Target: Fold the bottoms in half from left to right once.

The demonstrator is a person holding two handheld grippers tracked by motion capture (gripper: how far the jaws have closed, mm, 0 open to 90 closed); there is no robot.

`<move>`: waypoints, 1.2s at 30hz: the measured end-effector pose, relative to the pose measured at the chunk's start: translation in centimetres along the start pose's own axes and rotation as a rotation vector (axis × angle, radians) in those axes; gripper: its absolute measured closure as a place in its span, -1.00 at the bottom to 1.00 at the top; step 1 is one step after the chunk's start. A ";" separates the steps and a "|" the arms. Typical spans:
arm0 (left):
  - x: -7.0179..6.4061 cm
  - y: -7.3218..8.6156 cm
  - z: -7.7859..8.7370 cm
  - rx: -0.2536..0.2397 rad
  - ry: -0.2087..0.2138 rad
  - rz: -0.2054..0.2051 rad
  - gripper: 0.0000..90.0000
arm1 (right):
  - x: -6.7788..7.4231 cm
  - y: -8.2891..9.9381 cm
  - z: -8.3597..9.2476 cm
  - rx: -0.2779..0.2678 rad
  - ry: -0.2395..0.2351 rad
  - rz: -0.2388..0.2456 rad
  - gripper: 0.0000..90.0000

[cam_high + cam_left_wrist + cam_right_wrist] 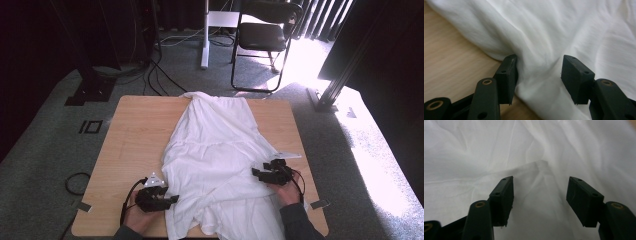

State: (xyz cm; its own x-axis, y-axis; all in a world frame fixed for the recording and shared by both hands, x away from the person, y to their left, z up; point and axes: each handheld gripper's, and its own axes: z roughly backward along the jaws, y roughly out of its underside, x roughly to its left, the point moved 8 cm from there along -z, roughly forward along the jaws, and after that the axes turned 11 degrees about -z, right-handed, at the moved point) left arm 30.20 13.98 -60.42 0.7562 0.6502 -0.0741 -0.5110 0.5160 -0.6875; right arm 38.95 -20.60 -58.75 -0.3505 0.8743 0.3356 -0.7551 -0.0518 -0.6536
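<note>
White garment [220, 150] lies between both tools' parted jaws, apparently ungripped; its near hem is cut off.

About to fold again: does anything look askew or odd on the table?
The white garment lies crumpled, its far end hanging past the table edge and its near hem bunched. No stains or tears visible.

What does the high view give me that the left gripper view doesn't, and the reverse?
High view alone: the whole white garment spread along the table, both hands, the right tongs, and a black chair beyond. Left gripper view alone: the left tongs standing open, astride a raised fold of cloth at the garment's edge. Both show white fabric, bare wooden tabletop and the left tongs.
</note>
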 end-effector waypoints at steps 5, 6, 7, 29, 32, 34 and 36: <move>-1.2 0.3 0.1 0.018 0.052 -0.052 0.86 | 1.0 0.6 0.3 0.017 -0.042 0.031 0.78; -1.1 0.2 0.4 0.005 0.061 -0.055 0.91 | 1.0 0.6 0.8 0.007 -0.037 0.039 0.91; -1.0 0.2 0.7 0.001 0.060 -0.056 0.94 | 1.0 0.6 1.7 -0.008 -0.038 0.041 0.96; 2.0 0.3 2.4 -0.020 -0.073 0.045 0.30 | -6.1 8.8 14.8 -0.133 0.047 -0.156 0.40; 1.6 -0.1 3.0 -0.042 -0.076 0.037 0.21 | -6.0 7.6 14.4 -0.173 0.056 -0.166 0.20; 1.2 -0.3 2.9 -0.055 -0.073 0.030 0.15 | -5.6 6.7 13.9 -0.186 0.055 -0.151 0.14; 0.5 -0.7 2.6 -0.061 -0.051 -0.007 0.12 | -4.9 6.2 12.8 -0.160 0.047 -0.108 0.11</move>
State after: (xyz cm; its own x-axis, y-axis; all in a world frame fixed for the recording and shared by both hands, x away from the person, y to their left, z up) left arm 29.89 15.37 -58.13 0.7371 0.6750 -0.0335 -0.4790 0.4868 -0.7304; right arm 28.90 -31.43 -55.78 -0.2432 0.8923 0.3804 -0.6879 0.1178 -0.7162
